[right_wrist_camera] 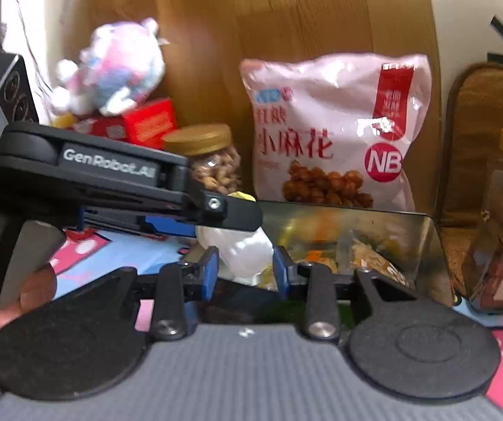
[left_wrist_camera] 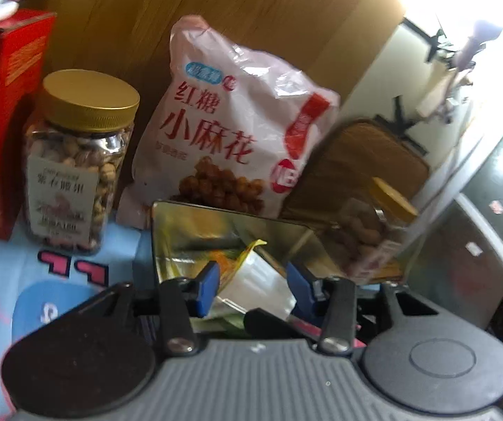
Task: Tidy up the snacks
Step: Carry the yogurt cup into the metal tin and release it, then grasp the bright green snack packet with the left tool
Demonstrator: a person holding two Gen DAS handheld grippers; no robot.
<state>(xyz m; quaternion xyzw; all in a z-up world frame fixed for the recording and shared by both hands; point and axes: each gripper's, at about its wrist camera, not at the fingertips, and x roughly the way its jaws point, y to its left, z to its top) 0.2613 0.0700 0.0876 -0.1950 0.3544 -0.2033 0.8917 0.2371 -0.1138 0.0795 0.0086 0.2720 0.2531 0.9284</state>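
Centrally, a glossy pink bag (left_wrist_camera: pixel 230 119) leans on wood behind a shiny tin (right_wrist_camera: pixel 423 231), low in both frames. White packets (right_wrist_camera: pixel 240 249) are seen between both parted tools, left tool (left_wrist_camera: pixel 251 280) and right tool (right_wrist_camera: pixel 246 272); grasp cannot be told. Crinkly foil should be pinched gently and lowered into the tin.

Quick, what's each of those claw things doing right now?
Left gripper: jaws closed on a white snack packet.
Right gripper: jaws closed on the same packet, it seems.

Blurred plush toy (right_wrist_camera: pixel 118 66), perhaps atop red boxes (right_wrist_camera: pixel 139 124).
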